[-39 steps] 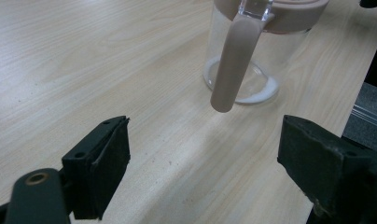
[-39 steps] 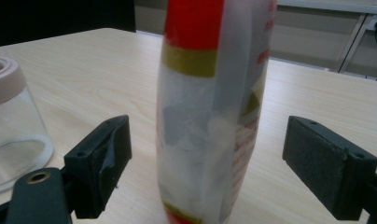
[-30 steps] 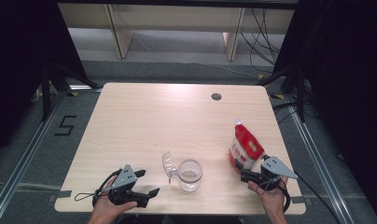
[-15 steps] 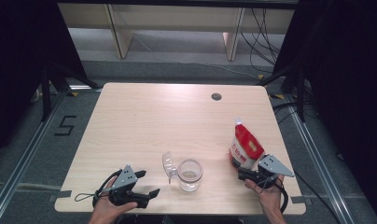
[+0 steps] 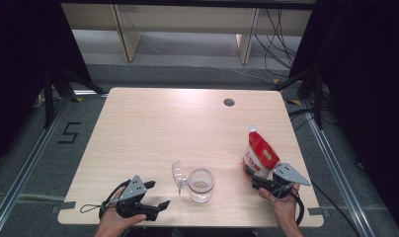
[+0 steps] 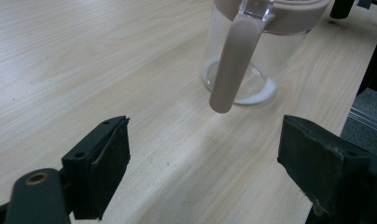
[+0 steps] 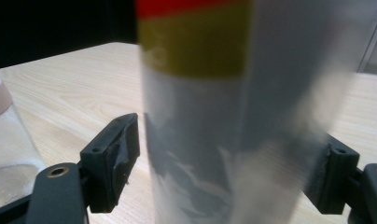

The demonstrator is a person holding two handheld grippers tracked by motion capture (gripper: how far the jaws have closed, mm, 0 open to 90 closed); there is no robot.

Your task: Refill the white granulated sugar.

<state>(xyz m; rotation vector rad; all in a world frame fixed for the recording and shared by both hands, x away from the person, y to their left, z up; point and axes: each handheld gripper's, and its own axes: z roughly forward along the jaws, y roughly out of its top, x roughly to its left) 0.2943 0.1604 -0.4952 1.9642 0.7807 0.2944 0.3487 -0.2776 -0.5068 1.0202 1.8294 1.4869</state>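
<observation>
The red-and-white pouch [image 5: 259, 157] stands upright near the right front edge of the bench [image 5: 153, 128], its capped spout uppermost. The right hand-held gripper [image 5: 254, 177] straddles the pouch's lower body; its jaws have just been closing around it, but in the right gripper view a sliver of gap shows beside the left pad [image 7: 115, 158], so no firm grip yet. The pouch looks like soft film: likely to buckle under a hard squeeze, slick, bottom-heavy if full. A hold low on the body, across the broad faces, seems safest. The left hand-held gripper [image 5: 155, 195] rests wide open and empty near the front edge, facing the glass jar [image 5: 201, 184] with its flipped-open lid [image 5: 178, 174]; the jar is rigid and breakable. How full the pouch is cannot be told; its print is blurred up close, and the right pad's contact is hidden behind it.
</observation>
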